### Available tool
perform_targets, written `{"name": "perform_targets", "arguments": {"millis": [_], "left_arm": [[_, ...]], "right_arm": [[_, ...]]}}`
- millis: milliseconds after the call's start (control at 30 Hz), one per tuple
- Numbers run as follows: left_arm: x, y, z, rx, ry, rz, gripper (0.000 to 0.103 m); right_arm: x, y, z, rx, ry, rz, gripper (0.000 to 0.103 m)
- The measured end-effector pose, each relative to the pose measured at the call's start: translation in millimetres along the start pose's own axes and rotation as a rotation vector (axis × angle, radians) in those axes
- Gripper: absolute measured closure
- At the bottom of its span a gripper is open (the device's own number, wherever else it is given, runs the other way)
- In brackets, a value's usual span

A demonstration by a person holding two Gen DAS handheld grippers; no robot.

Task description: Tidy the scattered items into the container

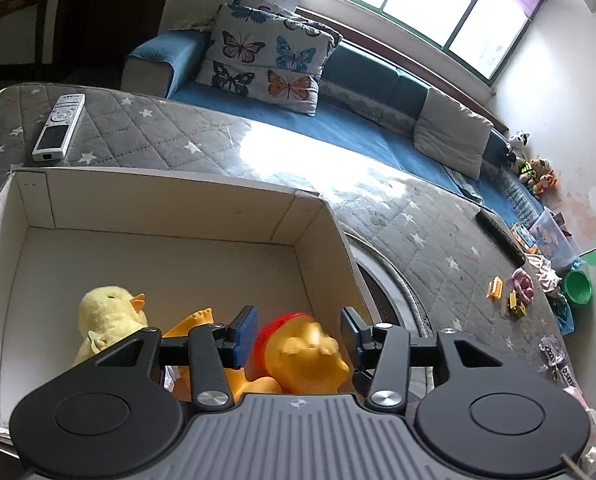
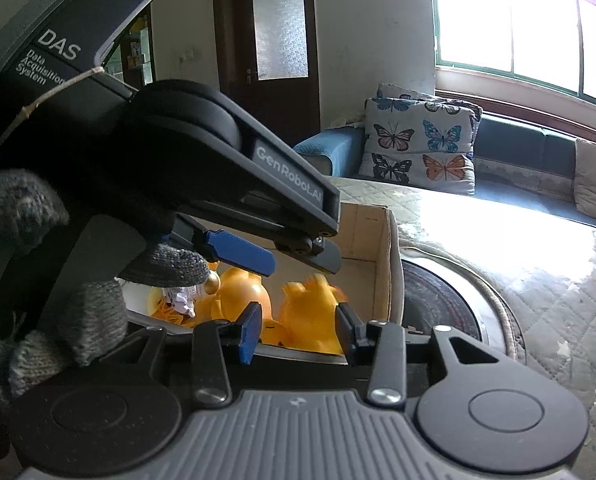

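Over a grey star-quilted cover (image 1: pixel 169 136), with a blue sofa (image 1: pixel 362 128) lying off at one o'clock, hovering the left gripper (image 1: pixel 298 336) above the cardboard box (image 1: pixel 169 200), jaws standing apart. Looking down past the blue pads at an orange bear toy (image 1: pixel 306 356) lying inside the box at six o'clock, beside a yellow plush chick (image 1: pixel 109 312) at eight o'clock. Seemingly releasing the bear rather than clamping it, though motion blur is hiding whether either pad is touching it. Holding the right gripper (image 2: pixel 298 332) low at the box's near rim, jaws likewise apart around nothing, probably waiting there so as not to crowd the drop. Leaving on the cover a white remote (image 1: pixel 59 128) at ten o'clock, plus a yellow block (image 1: pixel 496 288), a pink toy (image 1: pixel 522 284) and a green bowl (image 1: pixel 576 286) at three o'clock, well apart from the box. Judging the tidying only partly done.
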State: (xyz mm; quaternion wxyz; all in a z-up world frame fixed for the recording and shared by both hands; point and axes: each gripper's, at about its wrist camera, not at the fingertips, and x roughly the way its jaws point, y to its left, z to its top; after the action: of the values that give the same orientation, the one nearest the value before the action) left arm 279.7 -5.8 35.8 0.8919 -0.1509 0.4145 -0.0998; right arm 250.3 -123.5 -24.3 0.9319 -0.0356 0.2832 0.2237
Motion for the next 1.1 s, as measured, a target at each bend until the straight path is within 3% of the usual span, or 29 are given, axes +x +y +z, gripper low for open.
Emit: {"name": "perform_targets", "arguments": {"millis": [300, 400, 500, 733, 867, 933, 1067, 1100], "left_arm": [[-7.0, 5.8, -3.2, -0.026, 0.000, 0.003, 0.055], [-13.9, 8.5, -6.6, -0.032, 0.000, -0.001, 0.055], [-22.8, 10.0, -12.2, -0.029, -0.007, -0.003, 0.055], [-44.1, 15.0, -26.0, -0.021, -0.034, 0.008, 0.055], [-54.0, 13.5, -35.1, 0.005, -0.043, 0.049, 0.055], [-57.6, 12.4, -39.4, 0.020, -0.045, 0.076, 0.055], [-66.0, 12.1, -49.4, 0.046, -0.060, 0.109, 0.055], [-68.2, 12.5, -51.6, 0.048, -0.068, 0.114, 0.055]], "right_arm": [[-8.6, -2.5, -0.9, 0.017, -0.012, -0.002, 0.061], [-11.8, -3.0, -1.3, 0.026, -0.020, -0.007, 0.052], [-15.7, -2.7, -2.8, 0.032, -0.025, -0.008, 0.050], [-24.9, 1.1, -13.2, 0.033, -0.031, -0.017, 0.029], [-29.6, 4.1, -19.5, 0.042, -0.027, -0.019, 0.025], [-34.1, 7.4, -22.4, 0.042, -0.031, -0.023, 0.016], [-42.6, 15.9, -27.5, 0.034, -0.036, -0.031, 0.011], [-43.2, 17.0, -28.3, 0.034, -0.035, -0.033, 0.006]]}}
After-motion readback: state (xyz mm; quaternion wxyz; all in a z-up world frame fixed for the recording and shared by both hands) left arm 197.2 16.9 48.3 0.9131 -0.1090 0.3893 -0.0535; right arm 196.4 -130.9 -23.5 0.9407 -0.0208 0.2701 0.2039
